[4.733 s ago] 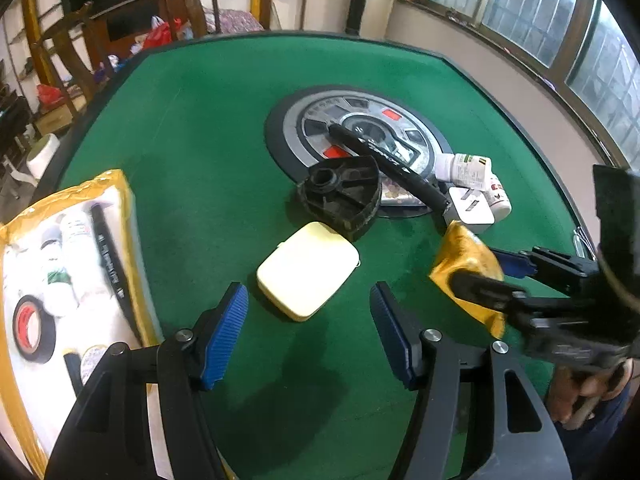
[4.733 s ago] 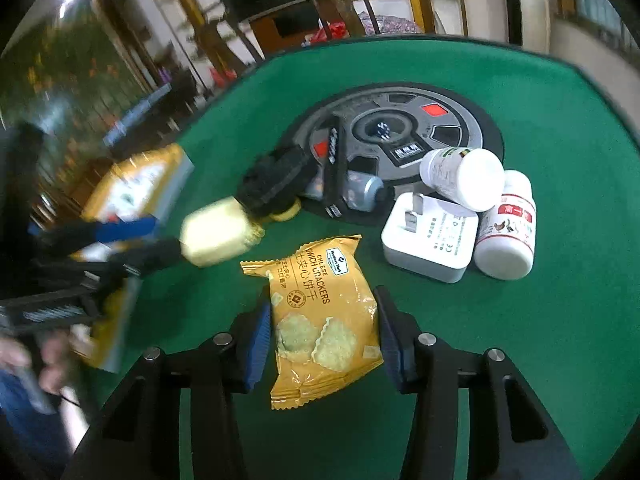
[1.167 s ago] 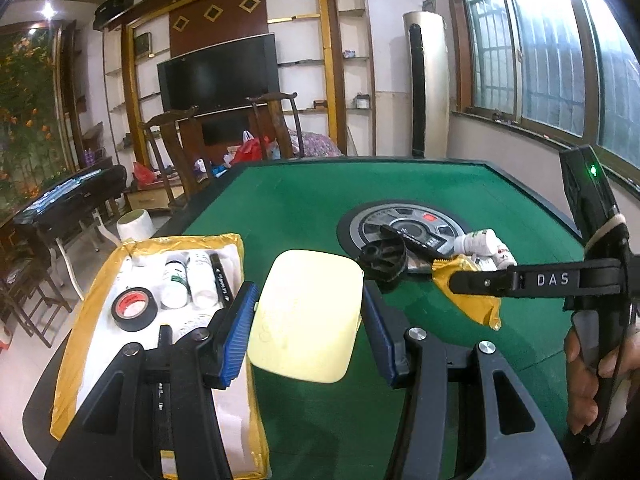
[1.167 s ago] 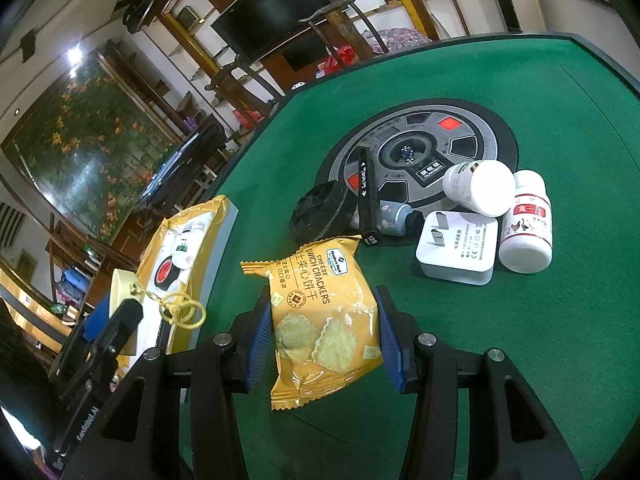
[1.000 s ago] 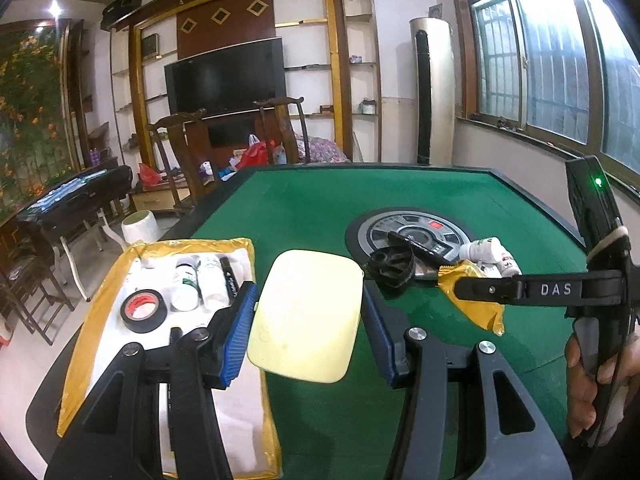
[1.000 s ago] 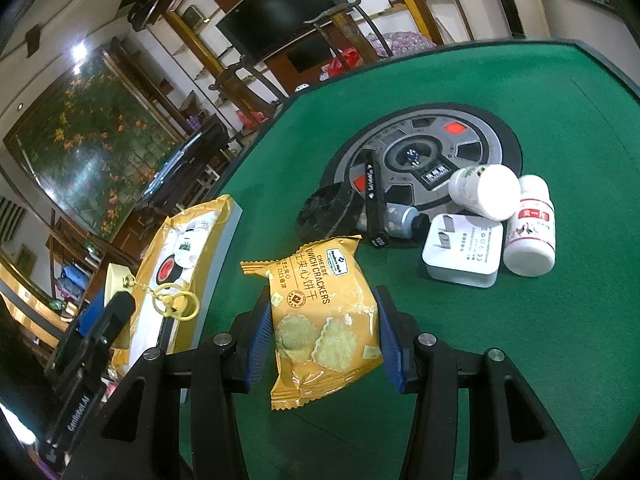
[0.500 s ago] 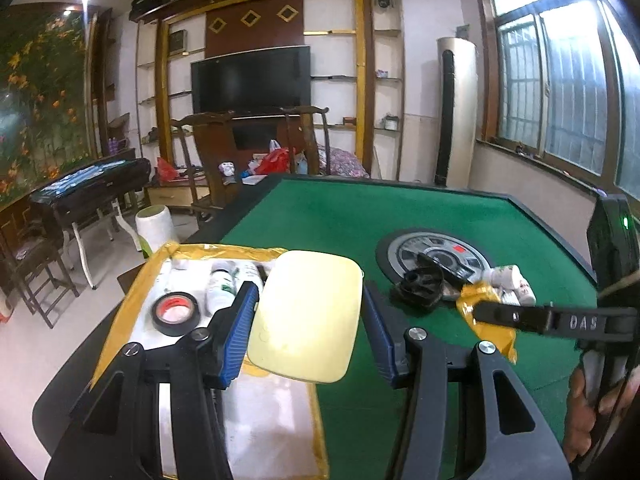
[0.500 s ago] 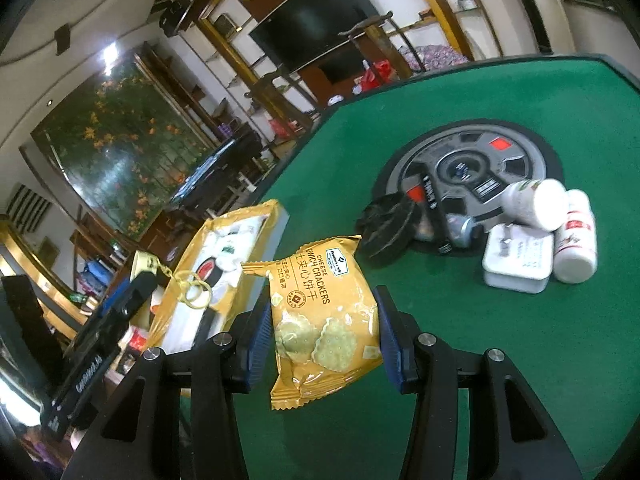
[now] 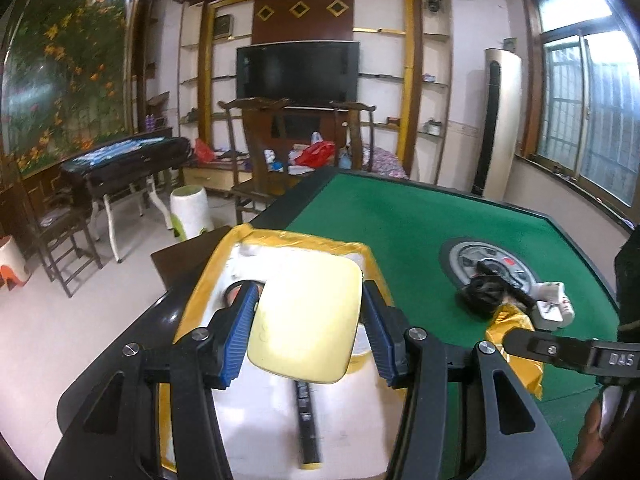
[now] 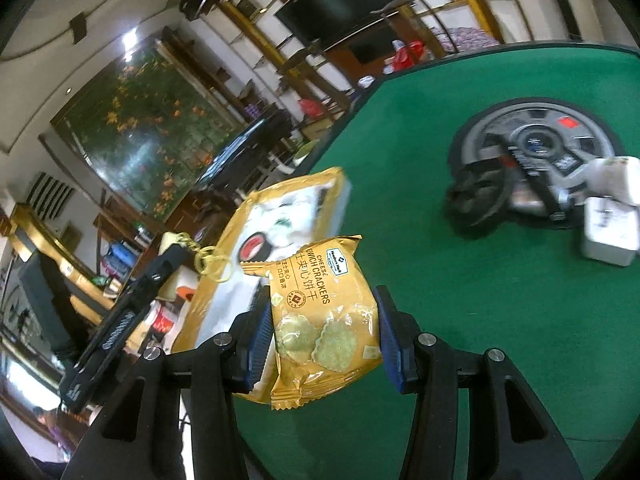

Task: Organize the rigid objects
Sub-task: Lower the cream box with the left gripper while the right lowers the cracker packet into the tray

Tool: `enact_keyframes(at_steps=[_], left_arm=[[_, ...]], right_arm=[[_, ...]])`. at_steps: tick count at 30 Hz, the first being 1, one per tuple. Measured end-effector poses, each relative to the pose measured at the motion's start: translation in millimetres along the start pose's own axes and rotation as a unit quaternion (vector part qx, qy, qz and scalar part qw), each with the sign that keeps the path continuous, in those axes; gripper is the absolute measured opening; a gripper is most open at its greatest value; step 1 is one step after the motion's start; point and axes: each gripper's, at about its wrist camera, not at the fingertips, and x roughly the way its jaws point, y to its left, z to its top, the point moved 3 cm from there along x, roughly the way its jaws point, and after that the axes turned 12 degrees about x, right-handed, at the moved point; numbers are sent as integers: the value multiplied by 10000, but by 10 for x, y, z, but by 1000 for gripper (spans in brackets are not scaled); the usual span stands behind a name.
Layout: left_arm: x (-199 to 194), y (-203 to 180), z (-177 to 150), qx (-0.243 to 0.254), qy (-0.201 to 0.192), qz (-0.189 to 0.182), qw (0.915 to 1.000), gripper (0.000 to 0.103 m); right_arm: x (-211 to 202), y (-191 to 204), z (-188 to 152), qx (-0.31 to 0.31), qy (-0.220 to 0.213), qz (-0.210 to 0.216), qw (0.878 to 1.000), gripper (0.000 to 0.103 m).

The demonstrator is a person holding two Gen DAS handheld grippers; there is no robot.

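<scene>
Seemingly stiff and light, the case sat at frame centre, clamped by its side edges in the left hand-held gripper.

Left gripper is clamped on a pale yellow case, blue pads against both its sides, held above the gold-rimmed tray. A black pen lies in the tray at 6 o'clock of the case. At 3 o'clock, the right gripper carries a gold cracker packet over the green table.
</scene>
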Motion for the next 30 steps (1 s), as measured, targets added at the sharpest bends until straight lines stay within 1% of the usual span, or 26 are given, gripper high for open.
enact_keyframes(at_steps=[5,8,9,12,20,22,26,29,30], left_arm=[[127,263,-118,-258,208,104,9994,51],[179,372,-187,-314,292,167,9989,50],[193,396,-199,-327,312,174,9988,47],[234,448,-245,-386,395,168,9983,45],[365,510,-410,-458,660,102,9967,45],[381,537,-427,-486,700,73,9963,45],[383,561,-448,-494,735,84,9960,45],[342,572,-443,-502,689,95,9963,45],[332,582,-434,-497,681,101,9964,45]], right_arm=[[198,301,-106,-219,187,146,9995,43],[288,408,-181,-333,297,185,9988,43],[327,441,-192,-368,328,171,9986,43],[456,513,-253,-452,483,150,9977,43],[785,611,-485,-711,689,-255,9948,43],[849,645,-539,-985,634,-541,9916,43],[901,725,-626,-1352,583,-823,9857,43],[980,753,-681,-1616,553,-1114,9790,43],[1003,762,-705,-1753,535,-1251,9751,43]])
